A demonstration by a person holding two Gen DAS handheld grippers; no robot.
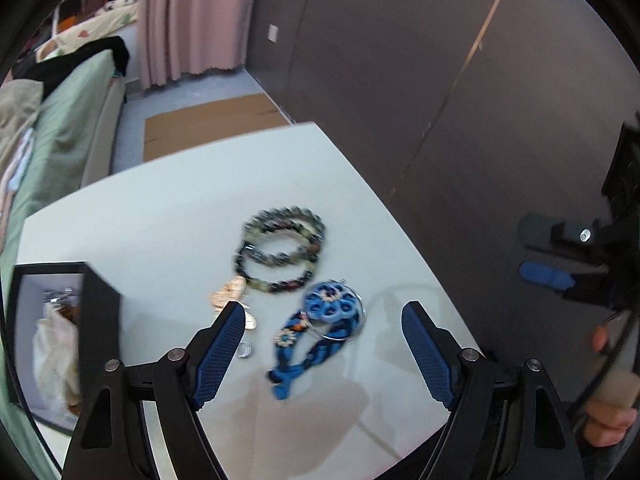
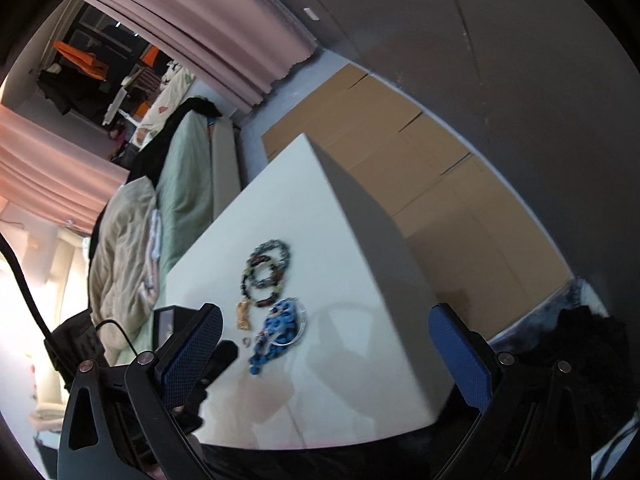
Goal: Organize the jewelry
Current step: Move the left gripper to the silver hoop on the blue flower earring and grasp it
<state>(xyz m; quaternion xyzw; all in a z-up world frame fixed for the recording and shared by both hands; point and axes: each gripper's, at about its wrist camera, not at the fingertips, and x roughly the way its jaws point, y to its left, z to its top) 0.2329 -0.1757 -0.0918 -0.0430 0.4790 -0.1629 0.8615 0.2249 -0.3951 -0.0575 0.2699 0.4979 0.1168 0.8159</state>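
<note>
On the white table (image 1: pixel 160 208), the left gripper (image 1: pixel 324 320) hangs with jaws spread wide and empty above the blue flower necklace (image 1: pixel 320 328). The beaded bracelets (image 1: pixel 280 248) lie just at its 11 o'clock, a gold piece (image 1: pixel 230 292) at 9. The black box (image 1: pixel 100 320) sits further toward 9. The right gripper (image 2: pixel 326 332) is parted too, holding nothing, over the table's near edge

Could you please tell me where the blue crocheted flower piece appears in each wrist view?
Left wrist: the blue crocheted flower piece lies lower centre on the white table, between the open fingers.
Right wrist: it lies lower centre, nearer the left finger.
Shared landmark: the dark beaded bracelets just beyond it.
</note>
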